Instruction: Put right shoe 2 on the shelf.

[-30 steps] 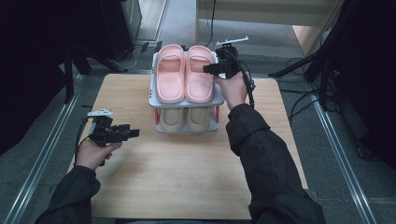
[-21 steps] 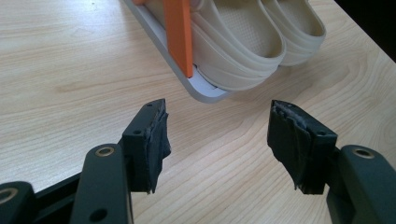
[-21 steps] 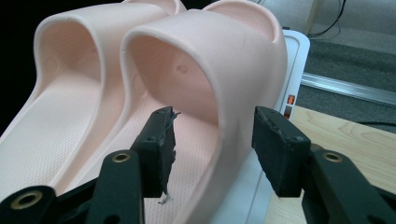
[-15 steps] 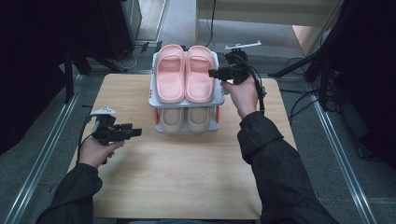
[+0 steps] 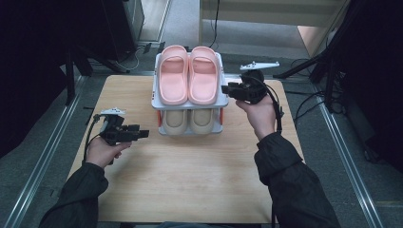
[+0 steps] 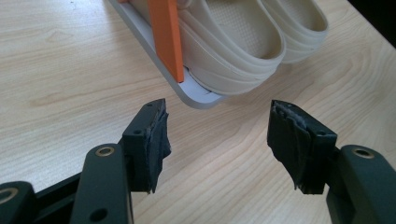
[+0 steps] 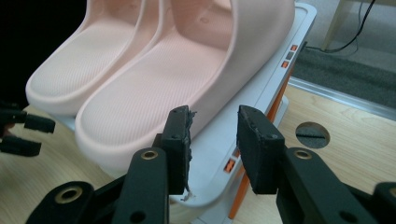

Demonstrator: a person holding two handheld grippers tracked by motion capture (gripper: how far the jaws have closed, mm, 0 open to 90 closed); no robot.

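Observation:
A white two-tier shoe rack [image 5: 190, 105] stands at the back middle of the wooden table [image 5: 190, 180]. A pair of pink slippers [image 5: 203, 76] lies on its top shelf and a pair of beige slippers [image 5: 202, 121] on the bottom one. My right gripper [image 5: 224, 89] is level with the top shelf's right edge. In the right gripper view its jaws have just been closing; the right gripper [image 7: 214, 140] still shows a gap, with the shelf rim [image 7: 275, 79] and the near pink slipper [image 7: 154, 93] just beyond. My left gripper [image 5: 145, 134] stands open left of the rack.
In the left gripper view the left gripper [image 6: 217, 140] faces the bottom shelf's corner [image 6: 196, 98], an orange post [image 6: 166, 37] and the beige slippers [image 6: 233, 42]. A round hole [image 7: 312, 134] is in the tabletop behind the rack. Metal rails run along both table sides.
My right gripper has moved from over the rack's back right corner out to the right edge of the top shelf, and its jaws have narrowed. The left gripper has stayed put.

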